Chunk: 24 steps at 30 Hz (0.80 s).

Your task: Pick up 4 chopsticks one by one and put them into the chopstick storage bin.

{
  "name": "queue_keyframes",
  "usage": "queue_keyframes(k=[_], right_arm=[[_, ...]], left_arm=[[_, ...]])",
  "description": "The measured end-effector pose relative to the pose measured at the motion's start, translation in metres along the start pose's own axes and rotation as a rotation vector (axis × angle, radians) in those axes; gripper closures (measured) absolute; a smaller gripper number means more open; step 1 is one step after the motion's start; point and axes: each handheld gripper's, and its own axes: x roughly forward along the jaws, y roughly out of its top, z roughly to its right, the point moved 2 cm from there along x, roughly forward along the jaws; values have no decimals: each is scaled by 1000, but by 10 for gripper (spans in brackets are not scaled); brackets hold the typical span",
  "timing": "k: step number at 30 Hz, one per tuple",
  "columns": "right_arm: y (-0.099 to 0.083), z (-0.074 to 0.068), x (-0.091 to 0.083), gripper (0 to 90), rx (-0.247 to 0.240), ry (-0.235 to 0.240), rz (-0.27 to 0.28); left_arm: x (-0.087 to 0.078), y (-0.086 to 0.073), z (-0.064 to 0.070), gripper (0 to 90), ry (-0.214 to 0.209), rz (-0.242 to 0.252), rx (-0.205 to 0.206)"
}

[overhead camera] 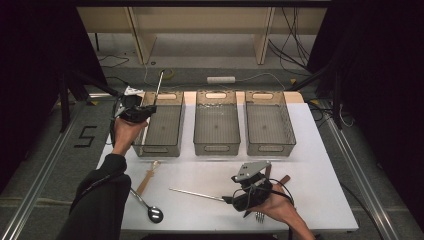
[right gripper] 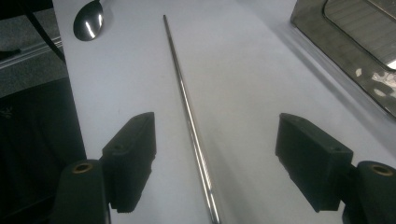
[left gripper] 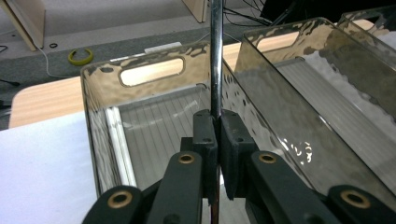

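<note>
The left gripper [left gripper: 215,140] is clenched on a thin metal rod [left gripper: 215,56], which stands nearly upright between its black pads over the left bin [overhead camera: 160,131], the first of three smoky, clear plastic bins at the far side of the white table [overhead camera: 310,165]. A second metal rod [right gripper: 189,116] lies flat on the table, and the right gripper [right gripper: 215,163] hangs over it with its jaws wide apart, one on each side, not touching it. Both rods look polished, round and very slim, so they are probably light and stiff but slippery, and they can roll or turn inside a grip. It seems better to take the lying rod near its middle, with the pads square across it, because a hold near one end may let it swing down. The bins have ribbed floors and wavy glossy walls with handle slots. A shiny spoon [overhead camera: 154,212], a wooden-handled tool [overhead camera: 146,180] and a fork [overhead camera: 260,216] also lie on the table.
</note>
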Motion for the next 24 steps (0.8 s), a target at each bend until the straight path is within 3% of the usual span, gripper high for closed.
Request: queue_keyframes(k=[12, 15, 17, 20, 24], right_arm=[[2, -1, 2, 300, -8, 9, -6], [2, -1, 2, 300, -7, 8, -8], [2, -1, 1, 300, -9, 6, -9], [2, 0, 0, 301, -8, 1, -18], [4, 4, -3, 320, -19, 10, -36]], left_arm=[[11, -16, -5, 834, 22, -30, -31], [11, -18, -4, 743, 36, -42, -60], [6, -19, -1, 722, 36, -42, -58], [-4, -20, 7, 624, -8, -38, -76], [-22, -29, 24, 450, -79, -41, -44]])
